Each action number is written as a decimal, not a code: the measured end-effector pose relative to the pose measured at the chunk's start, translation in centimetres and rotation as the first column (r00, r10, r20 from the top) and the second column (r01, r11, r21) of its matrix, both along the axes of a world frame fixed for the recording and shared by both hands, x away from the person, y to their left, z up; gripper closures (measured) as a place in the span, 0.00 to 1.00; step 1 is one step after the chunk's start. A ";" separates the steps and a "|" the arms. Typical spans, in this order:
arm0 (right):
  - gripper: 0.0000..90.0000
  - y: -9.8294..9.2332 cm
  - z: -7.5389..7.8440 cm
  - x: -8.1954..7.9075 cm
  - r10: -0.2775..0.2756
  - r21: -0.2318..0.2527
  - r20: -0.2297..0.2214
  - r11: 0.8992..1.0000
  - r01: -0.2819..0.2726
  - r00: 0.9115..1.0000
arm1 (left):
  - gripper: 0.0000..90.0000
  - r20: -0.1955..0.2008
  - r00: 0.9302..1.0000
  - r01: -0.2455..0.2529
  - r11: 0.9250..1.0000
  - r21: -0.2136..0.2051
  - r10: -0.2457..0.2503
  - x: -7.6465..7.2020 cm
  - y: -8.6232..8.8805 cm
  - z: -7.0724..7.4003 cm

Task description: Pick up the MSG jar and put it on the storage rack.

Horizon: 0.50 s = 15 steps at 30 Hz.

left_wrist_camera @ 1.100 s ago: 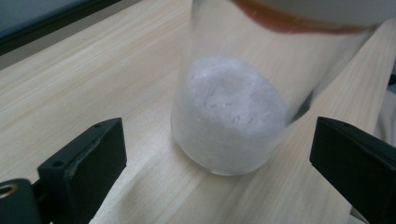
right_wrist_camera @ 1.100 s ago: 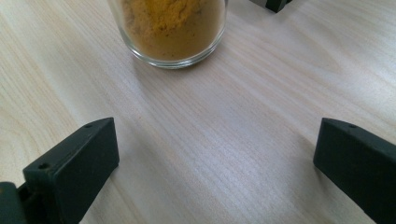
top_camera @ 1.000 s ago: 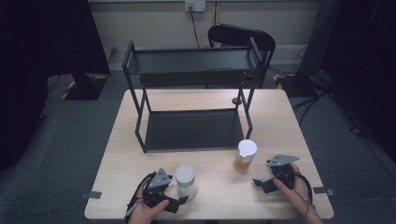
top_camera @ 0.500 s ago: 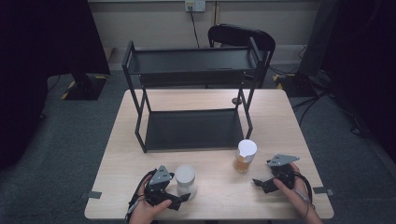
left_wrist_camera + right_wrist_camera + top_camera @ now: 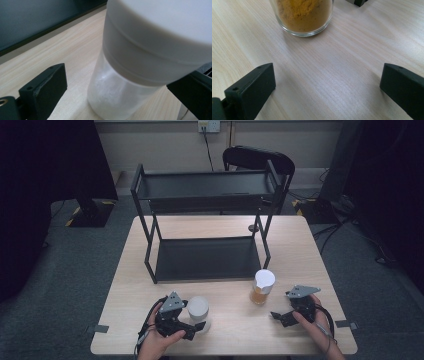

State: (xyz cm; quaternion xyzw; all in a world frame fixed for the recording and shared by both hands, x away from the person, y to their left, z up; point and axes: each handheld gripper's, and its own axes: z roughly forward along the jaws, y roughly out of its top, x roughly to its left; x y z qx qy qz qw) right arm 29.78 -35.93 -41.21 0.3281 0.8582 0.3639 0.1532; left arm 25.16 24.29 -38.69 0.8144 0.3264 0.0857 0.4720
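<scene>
A frosted jar with a white lid [image 5: 198, 306] stands near the table's front edge. My left gripper [image 5: 194, 322] is open with its jaws on either side of the jar. In the left gripper view the jar [image 5: 130, 62] looms between the jaws, with a clear gap on the left. A glass jar of orange powder [image 5: 261, 289] with a white lid stands to the right. My right gripper [image 5: 282, 309] is open just right of it, holding nothing. The right gripper view has this jar [image 5: 303, 15] ahead of the open gripper [image 5: 329, 77], apart from both jaws.
A black two-tier metal rack [image 5: 207, 257] stands on the middle of the wooden table [image 5: 235, 330], behind both jars. A black chair [image 5: 260, 160] is beyond the table's far edge. A small dark knob [image 5: 252, 228] lies by the rack's right legs.
</scene>
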 end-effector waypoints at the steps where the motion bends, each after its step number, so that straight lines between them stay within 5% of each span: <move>1: 0.00 0.0 0.0 0.0 0.000 0.000 0.000 1.000 0.000 1.000 | 0.03 0.004 1.000 0.001 1.000 -0.001 -0.001 0.0 0.0 0.1; 15: 0.00 0.0 0.0 0.0 -0.001 0.000 0.000 1.000 0.001 1.000 | 0.20 0.016 0.999 0.049 0.999 -0.018 -0.049 0.8 -0.2 0.4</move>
